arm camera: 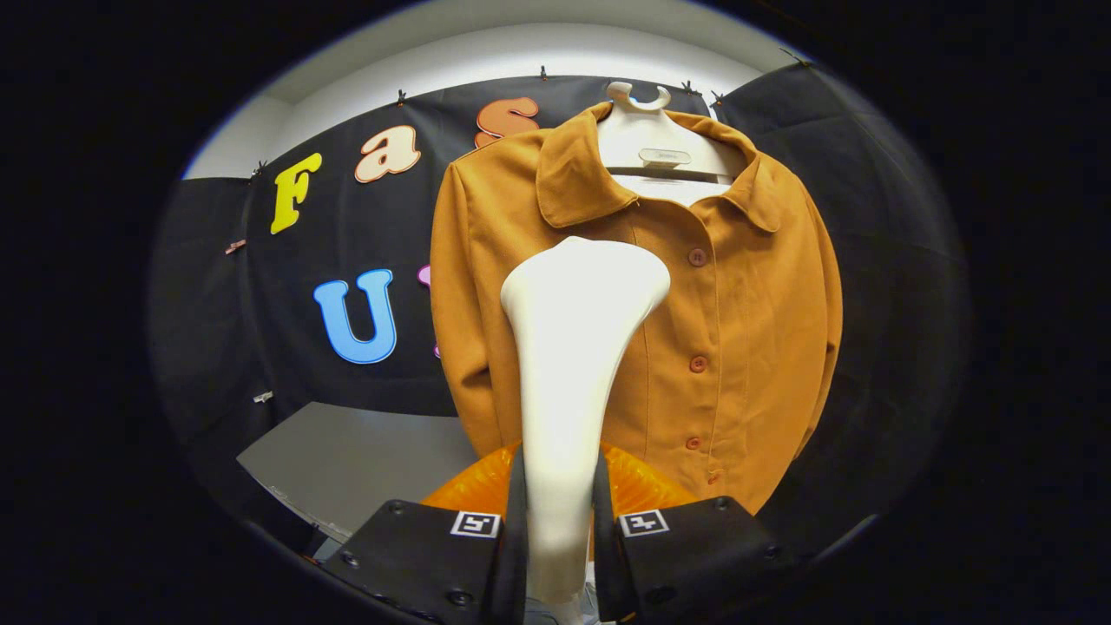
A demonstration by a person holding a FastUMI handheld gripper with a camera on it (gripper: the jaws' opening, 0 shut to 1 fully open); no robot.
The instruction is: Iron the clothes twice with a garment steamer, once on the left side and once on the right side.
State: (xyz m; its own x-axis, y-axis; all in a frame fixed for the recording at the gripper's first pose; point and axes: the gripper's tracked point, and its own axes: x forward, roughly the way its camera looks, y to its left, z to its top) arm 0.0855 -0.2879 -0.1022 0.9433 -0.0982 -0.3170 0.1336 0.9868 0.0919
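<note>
- Between the gripper (560, 521) fingers: garment steamer (573, 347), clamped by its handle, head raised.
- Just beyond: orange jacket (738, 330) on hanger (647, 139).
- Step, judged: left-side pass; next, stroke along the panel.

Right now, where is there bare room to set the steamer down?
The gripper is shut on the steamer. The grey table, below the black cloth and beside the jacket's sleeve, lies bare. It is crowded straight ahead, where the jacket hangs on its hanger.

Black cloth wall (260, 347) behind, pale ceiling (521, 43) brightly lit above, grey tabletop (347, 460) below.
</note>
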